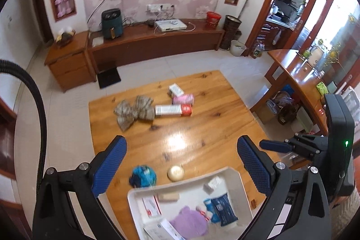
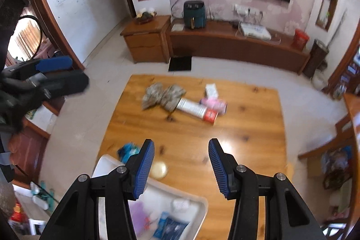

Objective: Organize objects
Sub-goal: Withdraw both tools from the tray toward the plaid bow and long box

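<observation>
A white tray [image 1: 238, 181] at the near edge of the wooden table [image 1: 202, 127] holds small boxes, a purple cloth and blue packets. Beside it lie a blue ball-like item [image 1: 142, 176] and a round cream tin [image 1: 176, 173]. Farther off sit a grey-beige bow-shaped cloth [image 1: 133, 110], a long white and red box [image 1: 173, 110], a pink box [image 1: 183, 99] and a small white box [image 1: 176, 89]. My left gripper [image 1: 181, 150] hangs open above the tray and holds nothing. My right gripper [image 2: 181, 155] is open over the tray's [image 2: 105, 163] corner, empty too.
A low wooden TV cabinet [image 1: 157, 39] with a dark green air fryer [image 1: 111, 24] runs along the far wall under a TV. A wooden side table [image 1: 299, 80] with clutter stands to the right. White tiled floor surrounds the table.
</observation>
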Tool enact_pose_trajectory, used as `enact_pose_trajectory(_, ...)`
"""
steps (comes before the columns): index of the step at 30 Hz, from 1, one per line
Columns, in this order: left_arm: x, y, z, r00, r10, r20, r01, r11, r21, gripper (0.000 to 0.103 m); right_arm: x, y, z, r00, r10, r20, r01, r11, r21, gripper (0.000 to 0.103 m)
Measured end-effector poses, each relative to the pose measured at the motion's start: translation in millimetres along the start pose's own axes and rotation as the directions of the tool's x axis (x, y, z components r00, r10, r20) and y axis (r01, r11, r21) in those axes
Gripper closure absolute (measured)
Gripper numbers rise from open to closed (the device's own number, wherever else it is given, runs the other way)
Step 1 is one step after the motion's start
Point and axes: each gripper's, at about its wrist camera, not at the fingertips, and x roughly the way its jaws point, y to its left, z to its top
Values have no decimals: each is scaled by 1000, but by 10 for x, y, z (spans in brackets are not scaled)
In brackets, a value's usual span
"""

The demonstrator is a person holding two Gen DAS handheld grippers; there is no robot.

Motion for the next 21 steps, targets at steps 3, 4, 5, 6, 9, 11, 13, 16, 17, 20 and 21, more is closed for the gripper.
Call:
enact_pose_trajectory(3,134,62,202,1000,3,0,-3,1000,27,4,230,-58,279,1000,-13,22,14,998,-59,52)
enact_pose_trajectory(4,203,90,258,1000,10,-3,-10,999,37,4,315,-74,345,1000,-15,28,17,997,-79,52)
enact_pose_trajectory(5,282,127,310,1000,20,-12,-20,999,41,4,452,-97,426,999,-15,34,19,994,-104,52)
enact_pose_trajectory(6,380,176,359,999,26,-23,-25,999,45,4,546,-123,466,999,-17,33,21,993,-116,52)
enact_pose_trajectory(9,754,385,468,997,30,-74,-27,998,48,3,1010,-229,579,1000,15,1,-15,991,-137,52)
enact_pose_trajectory(11,1029,535,508,994,31,-104,-25,998,61,3,1346,-281,607,998,45,-32,-49,988,-144,52)
enact_pose_trajectory(13,1315,654,493,990,52,-134,-39,994,99,3,1701,-292,585,996,51,-74,-64,983,-174,52)
enact_pose_trajectory(16,1766,843,425,981,96,-166,-68,983,171,3,2158,-224,494,991,25,-130,-59,963,-262,52)
enact_pose_trajectory(17,1912,910,389,977,104,-184,-69,980,186,3,2322,-194,458,989,17,-147,-60,954,-294,52)
enact_pose_trajectory(20,2386,1099,271,961,105,-256,-46,974,223,3,2619,-127,343,986,8,-166,-65,937,-343,52)
enact_pose_trajectory(21,2529,1141,222,953,116,-281,-46,969,243,3,2737,-111,310,986,3,-168,-64,932,-357,52)
